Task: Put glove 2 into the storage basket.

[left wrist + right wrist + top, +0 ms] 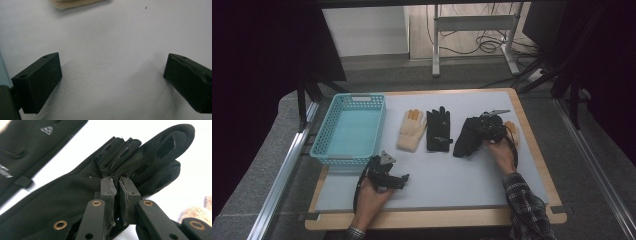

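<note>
Sorting barely begun: basket (349, 129) at ten o'clock empty, right gripper (120, 182) pinched on black glove (467, 137) at three o'clock, left gripper (384, 177) wide and idle at seven o'clock, cream glove (411, 131) and second black glove (439, 131) unmoved mid-table

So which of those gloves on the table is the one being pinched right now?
The black fabric glove lying farthest right of the black pair, slanted. The right gripper has shut on its fabric; the other black glove and the cream knitted glove lie flat, untouched.
</note>
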